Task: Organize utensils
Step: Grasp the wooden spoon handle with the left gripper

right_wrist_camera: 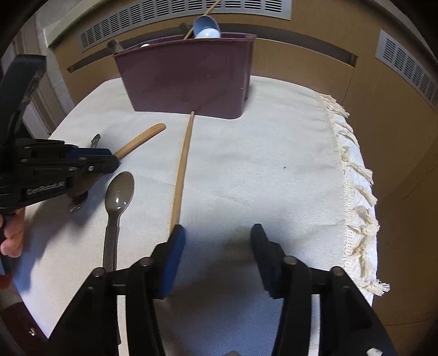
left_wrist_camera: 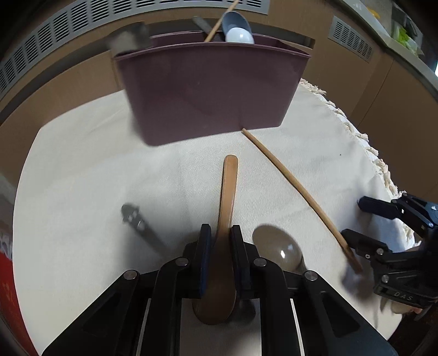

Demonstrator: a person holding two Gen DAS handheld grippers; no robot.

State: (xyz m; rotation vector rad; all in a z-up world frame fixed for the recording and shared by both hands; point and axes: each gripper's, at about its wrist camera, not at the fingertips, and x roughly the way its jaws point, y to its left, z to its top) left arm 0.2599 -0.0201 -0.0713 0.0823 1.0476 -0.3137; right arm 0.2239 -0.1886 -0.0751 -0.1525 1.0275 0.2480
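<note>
My left gripper (left_wrist_camera: 221, 232) is shut on a wooden spoon (left_wrist_camera: 228, 189), handle pointing toward the maroon utensil caddy (left_wrist_camera: 208, 90). The same spoon (right_wrist_camera: 139, 139) and gripper (right_wrist_camera: 109, 163) show in the right wrist view. A wooden chopstick (left_wrist_camera: 290, 180) lies on the cloth, far tip at the caddy's base. My right gripper (right_wrist_camera: 217, 232) is open, its left finger (right_wrist_camera: 175, 254) beside the chopstick's (right_wrist_camera: 184, 161) near end. A grey-brown plastic spoon (right_wrist_camera: 118, 197) lies left of the chopstick. The caddy (right_wrist_camera: 189, 79) holds a blue and a white spoon (right_wrist_camera: 206, 27) and a chopstick.
A cream cloth (right_wrist_camera: 260, 169) with a fringed right edge (right_wrist_camera: 358, 191) covers the table. A dark metal utensil (left_wrist_camera: 137, 221) lies on the cloth left of my left gripper. Brown panels with vent grilles (right_wrist_camera: 191, 8) stand behind the table.
</note>
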